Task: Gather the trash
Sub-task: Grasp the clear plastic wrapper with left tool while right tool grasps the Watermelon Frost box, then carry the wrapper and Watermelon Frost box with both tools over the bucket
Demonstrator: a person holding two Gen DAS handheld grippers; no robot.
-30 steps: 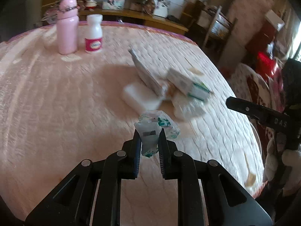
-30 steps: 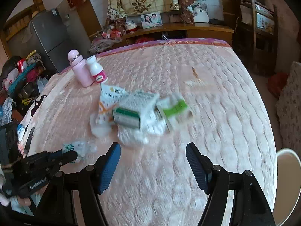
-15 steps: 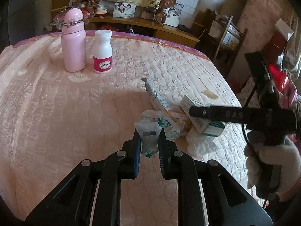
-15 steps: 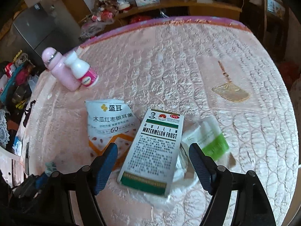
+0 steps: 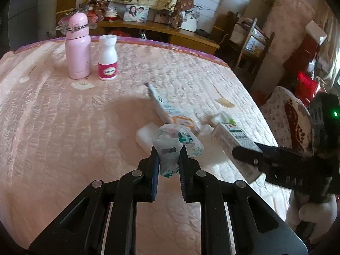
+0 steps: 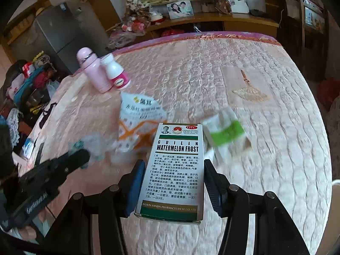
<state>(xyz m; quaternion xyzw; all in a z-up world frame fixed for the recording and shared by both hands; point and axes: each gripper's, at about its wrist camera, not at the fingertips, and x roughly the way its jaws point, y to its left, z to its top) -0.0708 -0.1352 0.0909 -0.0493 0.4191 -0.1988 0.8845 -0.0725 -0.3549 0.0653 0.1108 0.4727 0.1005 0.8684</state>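
Cardboard medicine box (image 6: pixel 176 170), white with green bands, lies lengthwise between the pads of the right gripper (image 6: pixel 173 188), jaws closing on its long sides and apparently at contact. Risk: thin walls may buckle, or the box pivot out, if the squeeze lands off-centre (only the near half sits between the pads). Crumpled plastic wrapper (image 5: pixel 170 148), clamped in the left gripper (image 5: pixel 169 161), is held above the pink quilted table cover (image 5: pixel 63 138). Remaining litter: torn packet (image 6: pixel 138 116), green-and-white carton (image 6: pixel 225 131).
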